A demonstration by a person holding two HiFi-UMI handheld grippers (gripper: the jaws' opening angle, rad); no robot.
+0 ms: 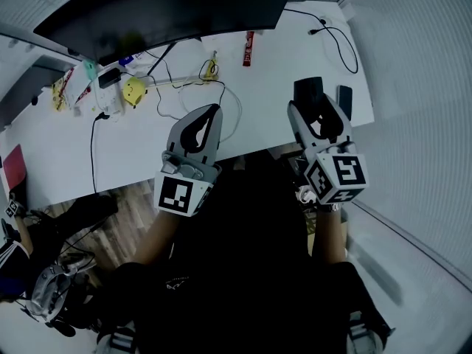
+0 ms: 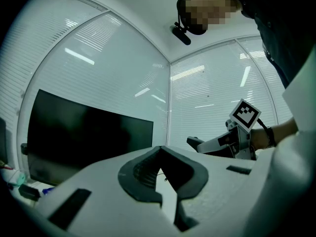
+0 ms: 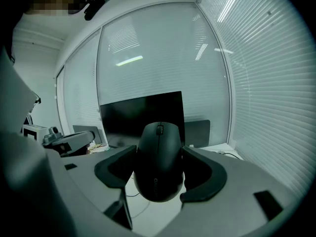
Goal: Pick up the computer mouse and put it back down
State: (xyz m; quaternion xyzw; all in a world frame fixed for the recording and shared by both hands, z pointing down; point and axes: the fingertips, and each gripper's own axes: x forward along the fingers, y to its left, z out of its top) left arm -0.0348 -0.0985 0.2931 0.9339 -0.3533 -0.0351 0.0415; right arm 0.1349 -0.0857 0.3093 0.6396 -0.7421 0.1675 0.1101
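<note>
Over the desk's near edge, right gripper [image 1: 317, 115]: raised at about 2 o'clock in the head view. Its jaws are closed in on the computer mouse [image 3: 158, 162], one dark pad pressed against each flank.
Computer mouse: up in the air, clear of the white desk [image 1: 140, 150]. Its scroll wheel points away from the gripper's camera, and its rounded tail hangs below the pads.
Left gripper [image 1: 213, 112]: at about 11 o'clock in the head view, also off the desk. Its jaw tips are drawn together with nothing between them, and only desk shows through the hollow of the pads.
Weight and stiffness: probably light, with a rigid plastic shell that won't give under the pads.
Surface: smooth and curved, so it could slip or swivel if the squeeze eases.
Where to hold: the two narrow sides, as now. That keeps pressure off the buttons and wheel on top.
Cord: none visible on it.
Landing spot: bare desk lies at 12 o'clock from the right gripper. The loose cables [image 1: 230, 102] lie well off toward 10 o'clock, and a small dark flat object [image 1: 344, 100] sits near 1 o'clock.
Put-down, as I judge it: lower it level until the underside rests flat, then let the jaws part.
</note>
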